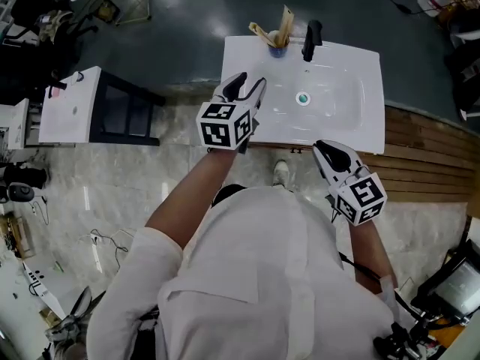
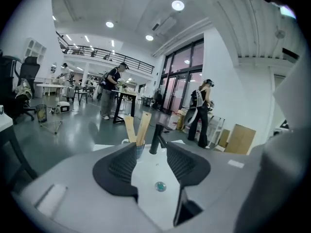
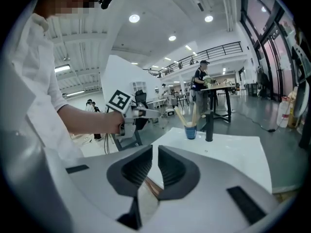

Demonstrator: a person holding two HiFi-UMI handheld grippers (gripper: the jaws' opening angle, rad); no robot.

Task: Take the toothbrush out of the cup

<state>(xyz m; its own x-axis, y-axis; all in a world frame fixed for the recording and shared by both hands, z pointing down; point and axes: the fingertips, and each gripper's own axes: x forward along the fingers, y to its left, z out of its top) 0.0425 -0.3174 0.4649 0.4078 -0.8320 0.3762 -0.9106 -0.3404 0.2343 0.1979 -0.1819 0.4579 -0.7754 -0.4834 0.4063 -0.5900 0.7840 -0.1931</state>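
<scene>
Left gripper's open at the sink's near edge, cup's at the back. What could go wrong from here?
The cup stands at the far rim of the sink; a sideways nudge from the left gripper may tip it off.
The faucet stands close beside the cup and may snag a jaw.
The toothbrushes lean apart; lifting one may drag the cup.

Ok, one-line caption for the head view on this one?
Both empty, left gripper and right gripper hover at the front of a white sink whose blue cup holds toothbrushes.
</scene>
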